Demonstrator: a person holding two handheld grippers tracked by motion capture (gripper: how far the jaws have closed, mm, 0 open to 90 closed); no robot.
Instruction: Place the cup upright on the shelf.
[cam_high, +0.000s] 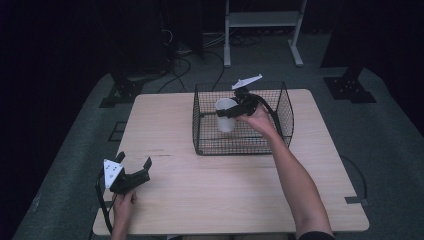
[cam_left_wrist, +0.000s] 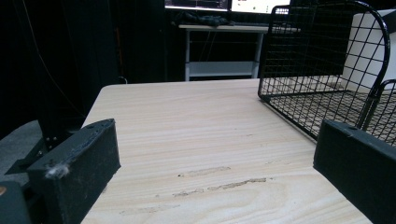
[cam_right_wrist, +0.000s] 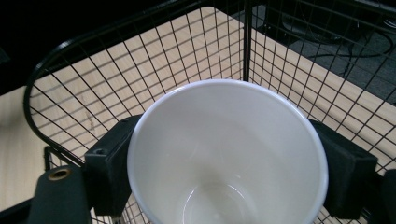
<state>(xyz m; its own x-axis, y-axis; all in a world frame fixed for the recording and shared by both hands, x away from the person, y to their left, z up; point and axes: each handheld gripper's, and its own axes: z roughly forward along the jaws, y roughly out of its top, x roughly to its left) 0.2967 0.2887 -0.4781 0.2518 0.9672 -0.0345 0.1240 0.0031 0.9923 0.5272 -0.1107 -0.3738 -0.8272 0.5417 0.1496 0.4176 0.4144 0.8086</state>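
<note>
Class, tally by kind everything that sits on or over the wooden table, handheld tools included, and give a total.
White plastic cup: 1
Black wire mesh basket: 1
Black handheld two-jaw grippers: 2, left gripper and right gripper
Total: 4

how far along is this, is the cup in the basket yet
Partly. Done: the right gripper is shut on the white cup, one jaw on each side near the rim, and has it upright inside the black wire basket. In hand: the cup is not yet released; whether it touches the basket floor is unclear. Left: letting go. The left gripper sits open near the table edge.
</note>
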